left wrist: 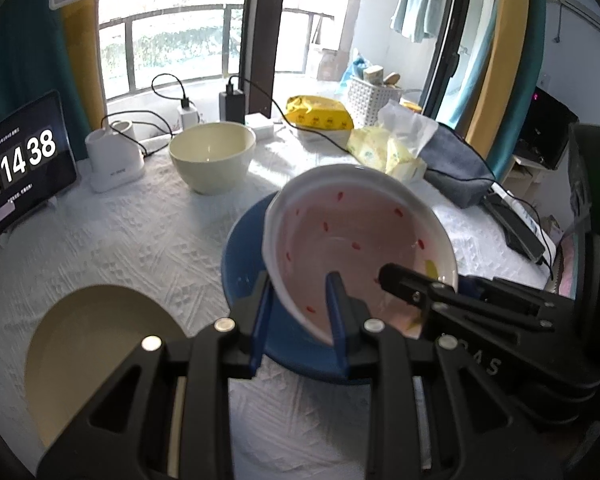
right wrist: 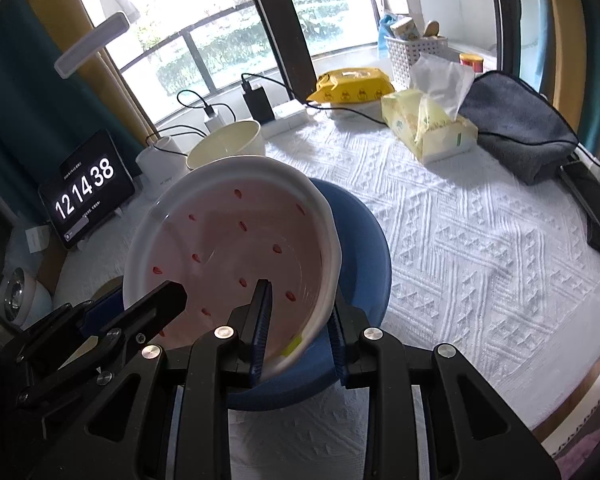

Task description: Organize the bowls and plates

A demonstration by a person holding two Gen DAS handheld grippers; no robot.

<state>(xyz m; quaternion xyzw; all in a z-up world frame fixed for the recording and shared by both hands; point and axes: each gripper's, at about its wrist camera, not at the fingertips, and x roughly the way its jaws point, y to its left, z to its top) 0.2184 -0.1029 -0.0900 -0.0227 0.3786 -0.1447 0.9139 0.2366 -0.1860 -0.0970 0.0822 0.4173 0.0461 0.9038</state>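
Clock tablet [left wrist: 18,160], tissue pack [right wrist: 430,128], grey pouch [right wrist: 516,124]

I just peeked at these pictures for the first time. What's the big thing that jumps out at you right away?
The pink bowl with red specks jumps out: it hangs tilted in the middle, pinched at its rim by both the left gripper and the right gripper, right over a blue plate on the white tablecloth. Next comes the glowing clock screen at the left edge, showing big white numbers.

Pink red-speckled bowl [left wrist: 340,236] tilted over blue plate [left wrist: 240,264], cream bowl [left wrist: 212,156] behind
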